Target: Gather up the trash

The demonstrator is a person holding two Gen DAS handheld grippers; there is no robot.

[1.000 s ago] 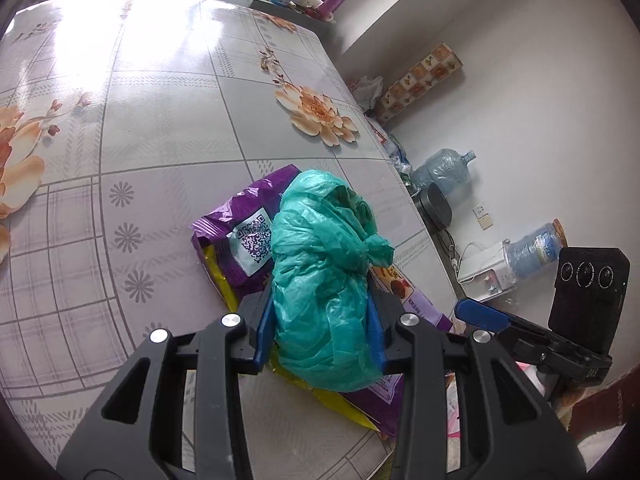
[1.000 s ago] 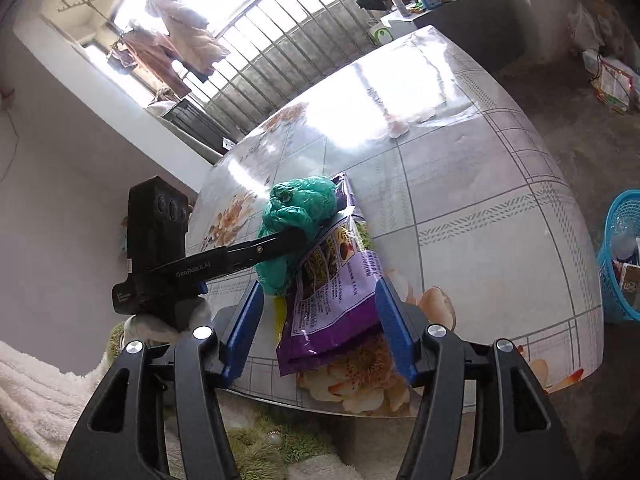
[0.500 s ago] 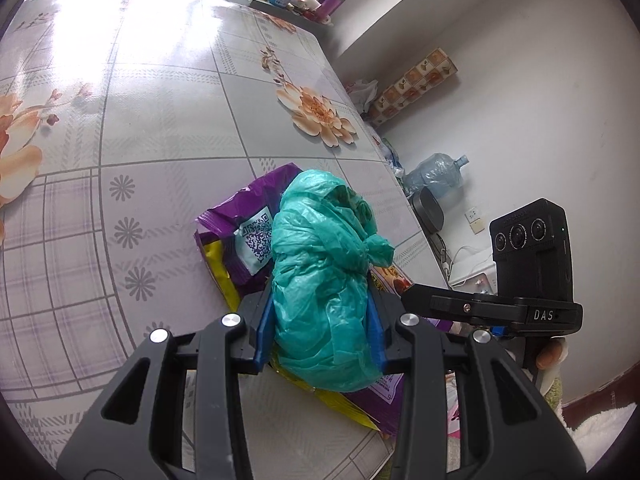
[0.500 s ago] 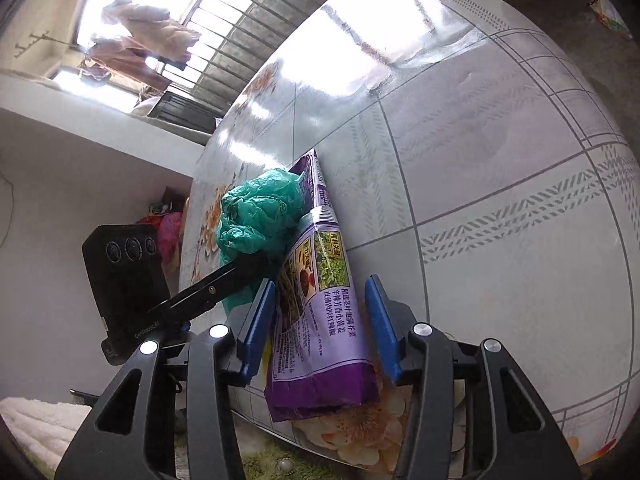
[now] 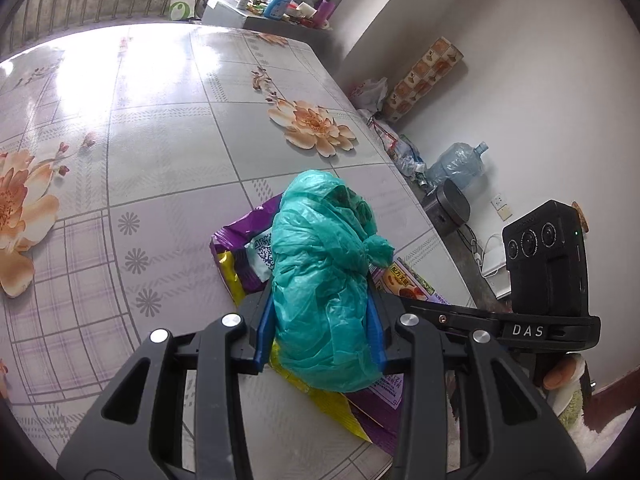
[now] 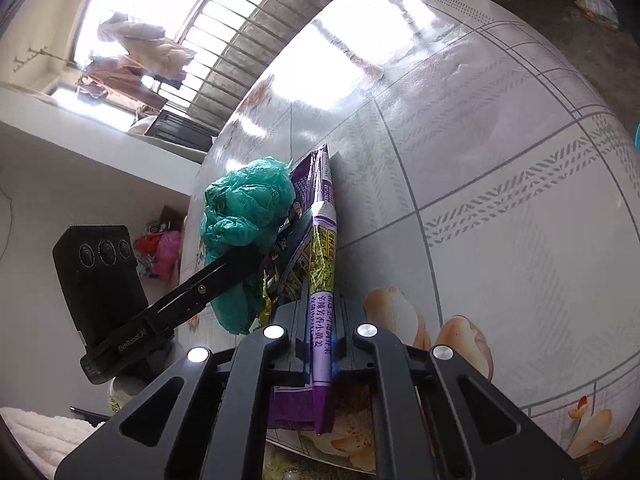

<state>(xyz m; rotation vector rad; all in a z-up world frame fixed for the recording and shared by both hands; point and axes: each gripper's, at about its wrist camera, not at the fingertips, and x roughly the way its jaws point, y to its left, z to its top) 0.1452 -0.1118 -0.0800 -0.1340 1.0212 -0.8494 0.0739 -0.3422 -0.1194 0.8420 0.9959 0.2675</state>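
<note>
The right hand-held gripper (image 6: 318,354) has closed since a moment ago, when its jaws stood wide on either side of the purple packet (image 6: 320,280); they now pinch the packet's near edge at lower centre of the right view, so the packet looks ready to be lifted off the worktop (image 6: 500,180); the left hand-held gripper (image 5: 322,330) remains clamped on the green bag (image 5: 324,280), at centre of the left view, with the bag resting on the packet; both pieces of trash are thus gripped, and carrying them to a bin seems the remaining step. Count: one green bag, one purple packet, two grippers; no other loose trash shows on the worktop.
</note>
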